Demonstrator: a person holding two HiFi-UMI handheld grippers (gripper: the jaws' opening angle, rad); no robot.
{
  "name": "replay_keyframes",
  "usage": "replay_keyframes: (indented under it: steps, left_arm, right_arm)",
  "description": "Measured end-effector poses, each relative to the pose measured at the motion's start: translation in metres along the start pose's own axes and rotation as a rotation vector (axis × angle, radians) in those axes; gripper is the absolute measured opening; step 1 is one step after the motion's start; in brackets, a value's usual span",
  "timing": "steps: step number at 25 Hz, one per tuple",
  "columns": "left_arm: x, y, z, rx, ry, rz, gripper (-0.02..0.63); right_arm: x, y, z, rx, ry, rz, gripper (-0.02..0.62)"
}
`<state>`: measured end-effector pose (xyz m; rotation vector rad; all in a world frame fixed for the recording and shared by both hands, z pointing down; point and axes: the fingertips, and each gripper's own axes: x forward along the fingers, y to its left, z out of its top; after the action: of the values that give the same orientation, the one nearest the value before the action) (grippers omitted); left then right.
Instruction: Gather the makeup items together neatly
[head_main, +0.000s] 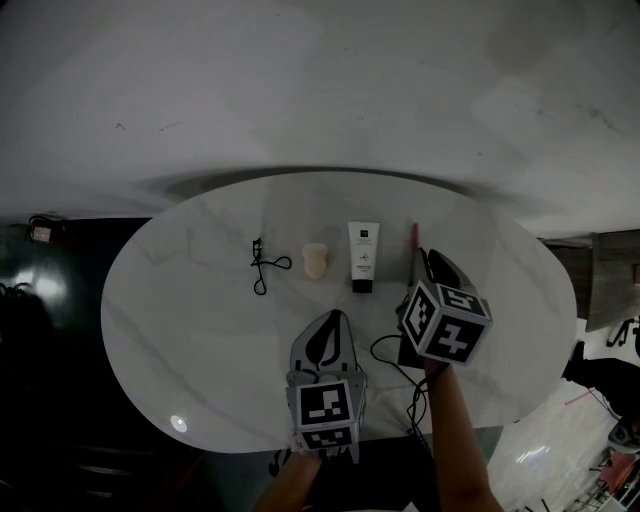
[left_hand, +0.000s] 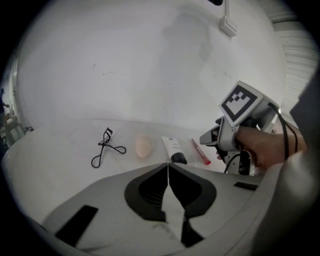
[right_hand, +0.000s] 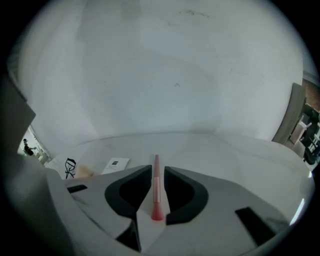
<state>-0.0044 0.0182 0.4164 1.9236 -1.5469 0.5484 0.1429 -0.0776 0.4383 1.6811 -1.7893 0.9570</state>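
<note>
Oval white marble table (head_main: 190, 340) was set against a pale floor, and four makeup items were laid in a row across its far part: a black eyelash curler (head_main: 262, 266) at the left, then a beige sponge (head_main: 315, 260), a white tube (head_main: 363, 256) with its black cap toward the near side, and a pink stick (head_main: 413, 238) at the right. The right gripper (head_main: 432, 258) was placed over the pink stick, which lay between its parted jaws with a gap at each side. The left gripper (head_main: 335, 318) was held clenched and empty, near of the row.
</note>
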Motion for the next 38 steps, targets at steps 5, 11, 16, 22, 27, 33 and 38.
replay_keyframes:
  steps: [5, 11, 16, 22, 27, 33, 38]
  left_arm:
    - [-0.006, 0.001, 0.010, 0.005, -0.035, 0.005, 0.041]
    - [-0.020, -0.003, 0.027, 0.011, -0.094, -0.002, 0.041]
    - [-0.035, -0.007, 0.038, 0.028, -0.135, -0.006, 0.041]
    - [-0.054, -0.009, 0.044, 0.049, -0.172, -0.001, 0.041]
    - [-0.074, -0.008, 0.053, 0.071, -0.205, 0.013, 0.041]
    - [-0.096, -0.007, 0.058, 0.084, -0.239, 0.032, 0.041]
    - [-0.110, -0.010, 0.060, 0.100, -0.259, 0.035, 0.041]
  right_arm:
    - [-0.036, -0.001, 0.022, 0.070, -0.131, 0.039, 0.073]
    - [-0.076, 0.002, 0.032, 0.089, -0.235, 0.081, 0.011]
    - [-0.107, 0.019, 0.032, 0.068, -0.333, 0.128, -0.008]
    - [-0.133, 0.041, 0.007, 0.026, -0.341, 0.167, -0.008]
    - [-0.153, 0.050, -0.012, 0.027, -0.339, 0.177, -0.008]
    - [-0.173, 0.062, -0.018, 0.006, -0.353, 0.194, -0.008]
    - [-0.188, 0.072, -0.019, -0.023, -0.366, 0.209, -0.006]
